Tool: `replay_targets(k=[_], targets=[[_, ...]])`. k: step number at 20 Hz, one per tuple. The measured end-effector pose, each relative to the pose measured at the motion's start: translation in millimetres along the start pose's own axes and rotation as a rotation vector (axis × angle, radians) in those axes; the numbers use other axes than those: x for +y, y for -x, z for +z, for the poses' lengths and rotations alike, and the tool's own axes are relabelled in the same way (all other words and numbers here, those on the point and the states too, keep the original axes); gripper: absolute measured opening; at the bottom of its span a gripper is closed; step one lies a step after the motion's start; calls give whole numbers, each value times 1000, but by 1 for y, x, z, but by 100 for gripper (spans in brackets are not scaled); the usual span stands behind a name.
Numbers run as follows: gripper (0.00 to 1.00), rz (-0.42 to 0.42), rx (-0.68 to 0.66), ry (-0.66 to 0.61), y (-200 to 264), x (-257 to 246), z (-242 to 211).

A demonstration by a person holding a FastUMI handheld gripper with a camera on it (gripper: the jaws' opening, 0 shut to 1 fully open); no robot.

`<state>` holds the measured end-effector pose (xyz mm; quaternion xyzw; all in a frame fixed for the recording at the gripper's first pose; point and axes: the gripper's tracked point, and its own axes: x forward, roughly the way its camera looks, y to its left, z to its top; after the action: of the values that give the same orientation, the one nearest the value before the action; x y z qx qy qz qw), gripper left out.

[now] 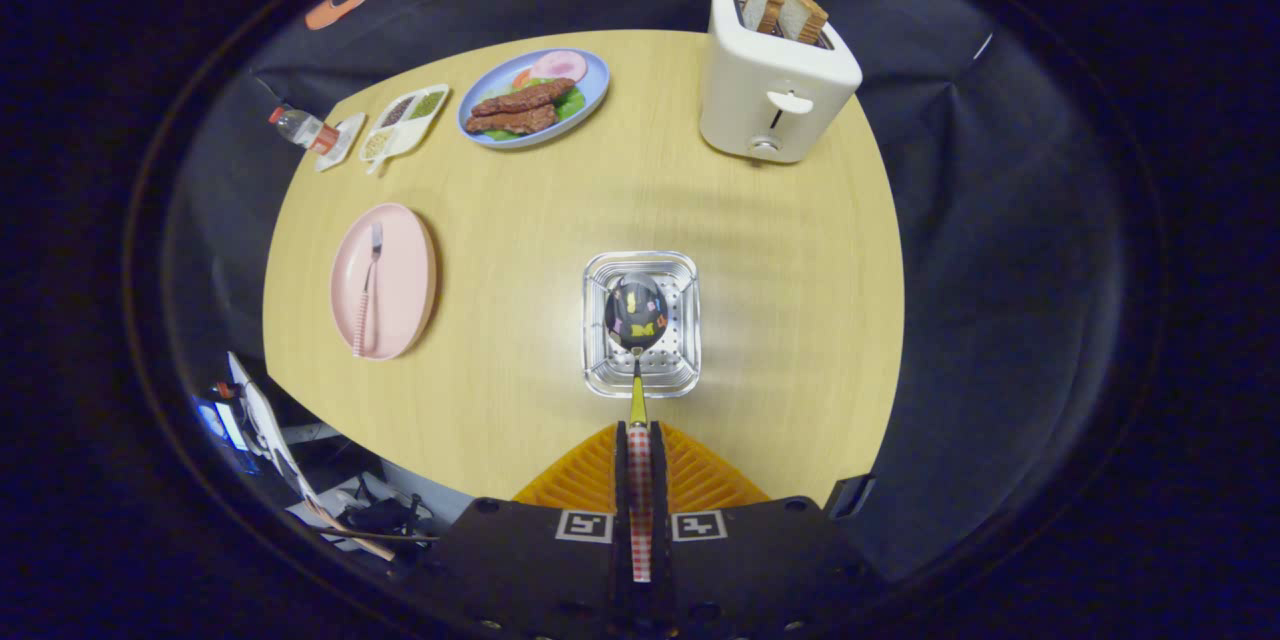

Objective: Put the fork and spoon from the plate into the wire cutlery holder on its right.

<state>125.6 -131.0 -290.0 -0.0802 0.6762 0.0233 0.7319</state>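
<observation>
Nearest the camera, the gripper [640, 440] is pressed together on the checked handle of the spoon [637, 320], both fingers pinching it so the bowl points out at twelve o'clock, hanging over the open top of the wire cutlery holder [642, 265] just ahead of the fingers. The spoon looks light, stiff and smooth-metalled, so it could swivel in a pinch this far back on the handle; a hold nearer the neck would likely steady it. The fork [368, 290] lies along the pink plate [405, 250] at about ten o'clock, well apart from the holder. Thin and flat against the plate, it probably wants taking by its handle end, lifted at the rim.
</observation>
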Motion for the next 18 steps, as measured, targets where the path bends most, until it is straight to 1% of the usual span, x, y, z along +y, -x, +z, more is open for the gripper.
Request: replay_targets(k=[5, 7, 8, 9, 13, 18], targets=[[7, -13, 162, 13, -10, 3, -2], [7, -35, 198, 5, -14, 2, 2], [7, -45, 206, 8, -15, 2, 5], [10, -53, 212, 13, -16, 1, 8], [9, -65, 217, 9, -19, 6, 13], [9, -64, 190, 7, -18, 12, 14]])
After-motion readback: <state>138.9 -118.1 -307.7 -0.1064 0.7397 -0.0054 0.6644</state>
